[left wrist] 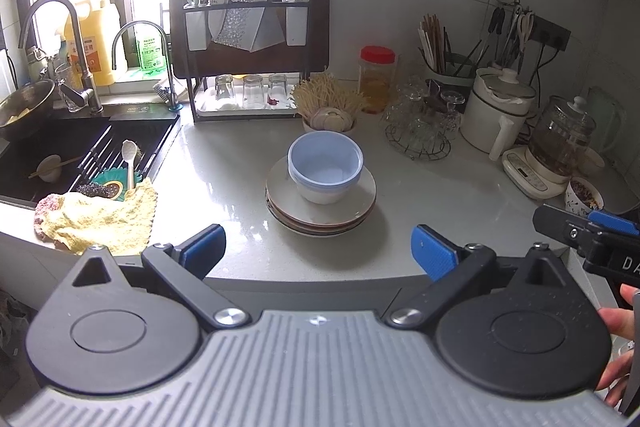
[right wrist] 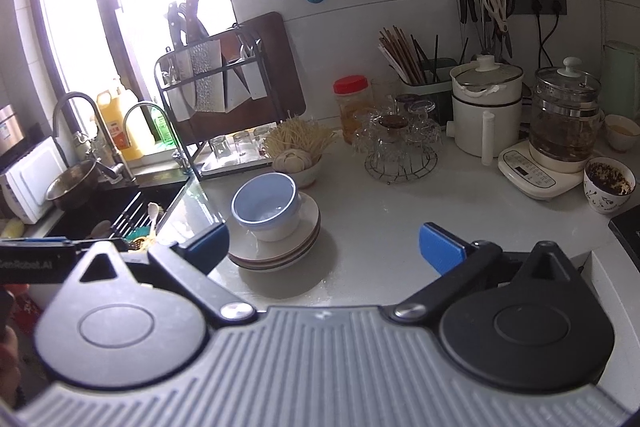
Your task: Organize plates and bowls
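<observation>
A stack of cream plates (left wrist: pixel 360 201) sits on the white counter (left wrist: pixel 224 163). On it stands a white bowl (left wrist: pixel 320 195) with blue bowls (left wrist: pixel 325 159) nested inside. The same stack of plates (right wrist: pixel 310 223) and blue bowl (right wrist: pixel 266 201) show in the right wrist view, left of centre. My left gripper (left wrist: pixel 318 251) is open and empty, just in front of the stack. My right gripper (right wrist: pixel 324 241) is open and empty, to the right of the stack; it also shows at the right edge of the left wrist view (left wrist: pixel 588 227).
A sink (left wrist: pixel 60 151) with spoon and scrubbers lies at left, a yellow cloth (left wrist: pixel 100 219) on its edge. Behind the stack stand a knife rack (left wrist: pixel 248 39), a noodle bowl (left wrist: pixel 328 107), a red-lidded jar (left wrist: pixel 378 79), a wire glass stand (left wrist: pixel 420 131), a white pot (left wrist: pixel 496 107) and a kettle (left wrist: pixel 560 143).
</observation>
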### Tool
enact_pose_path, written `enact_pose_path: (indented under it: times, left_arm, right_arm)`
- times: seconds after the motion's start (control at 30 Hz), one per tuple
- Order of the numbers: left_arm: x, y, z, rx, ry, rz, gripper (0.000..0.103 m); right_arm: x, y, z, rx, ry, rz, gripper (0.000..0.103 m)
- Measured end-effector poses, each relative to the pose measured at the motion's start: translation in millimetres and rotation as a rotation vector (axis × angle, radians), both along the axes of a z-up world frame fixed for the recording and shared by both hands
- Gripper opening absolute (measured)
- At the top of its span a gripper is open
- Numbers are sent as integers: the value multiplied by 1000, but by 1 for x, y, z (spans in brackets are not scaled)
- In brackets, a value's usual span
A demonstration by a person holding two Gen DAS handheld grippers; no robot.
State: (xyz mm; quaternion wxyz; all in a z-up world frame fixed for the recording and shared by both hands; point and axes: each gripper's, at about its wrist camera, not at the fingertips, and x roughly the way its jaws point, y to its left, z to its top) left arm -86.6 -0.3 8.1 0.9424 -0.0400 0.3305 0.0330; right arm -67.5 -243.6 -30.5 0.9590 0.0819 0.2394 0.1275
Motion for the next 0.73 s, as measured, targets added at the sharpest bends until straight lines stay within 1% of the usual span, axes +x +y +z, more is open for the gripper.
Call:
enact_pose_path:
  times: [0.73]
  left_arm:
    - [1, -4, -5, 1, 14, -2, 101]
  right_arm:
    - [1, -1, -3, -15, 10, 20, 103]
